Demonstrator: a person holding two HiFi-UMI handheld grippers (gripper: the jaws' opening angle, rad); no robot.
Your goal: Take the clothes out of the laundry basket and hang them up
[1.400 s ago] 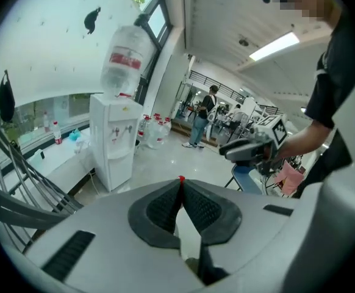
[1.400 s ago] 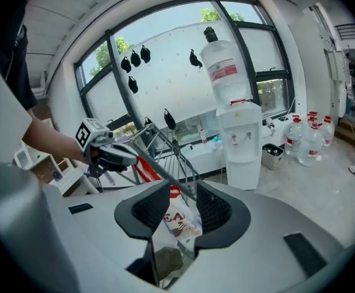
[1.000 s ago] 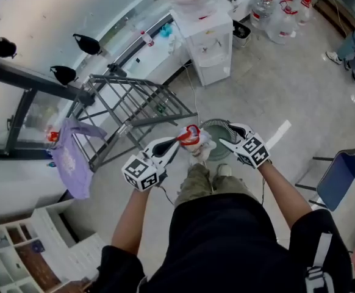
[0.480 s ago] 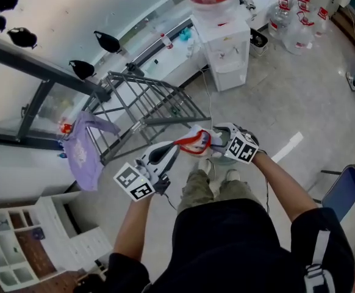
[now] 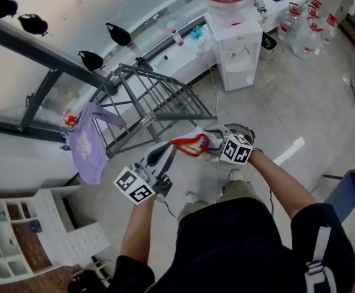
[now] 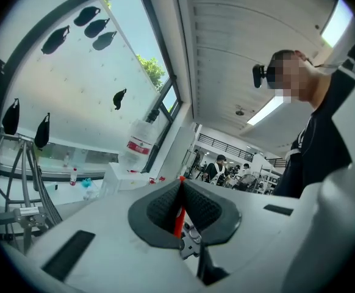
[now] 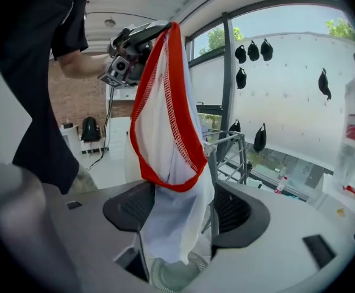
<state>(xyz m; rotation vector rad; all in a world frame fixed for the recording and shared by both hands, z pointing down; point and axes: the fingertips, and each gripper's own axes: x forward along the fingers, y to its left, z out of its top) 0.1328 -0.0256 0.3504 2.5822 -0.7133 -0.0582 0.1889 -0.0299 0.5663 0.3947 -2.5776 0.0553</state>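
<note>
A white garment with red trim [image 5: 193,143] hangs from my left gripper [image 5: 172,147], which is shut on its red edge [image 6: 179,207]. In the right gripper view the garment [image 7: 168,133] drapes down from the left gripper [image 7: 132,44] and falls between the jaws of my right gripper [image 7: 183,209]. Those jaws have just been opening and stand wide, not pressing the cloth. In the head view the right gripper [image 5: 211,144] sits close beside the garment. The round laundry basket [image 5: 243,129] on the floor is mostly hidden behind it; its rim [image 7: 171,273] shows below the cloth.
A grey metal drying rack [image 5: 156,99] stands ahead by the window, with a purple shirt [image 5: 87,144] hung at its left end. A water dispenser [image 5: 238,47] and spare bottles [image 5: 308,32] stand beyond. White shelves [image 5: 19,237] are at the lower left, a blue chair [image 5: 351,191] at the right.
The left gripper has risen with the garment. The right gripper has swung left from beside the basket to the hanging cloth and opened wider.
</note>
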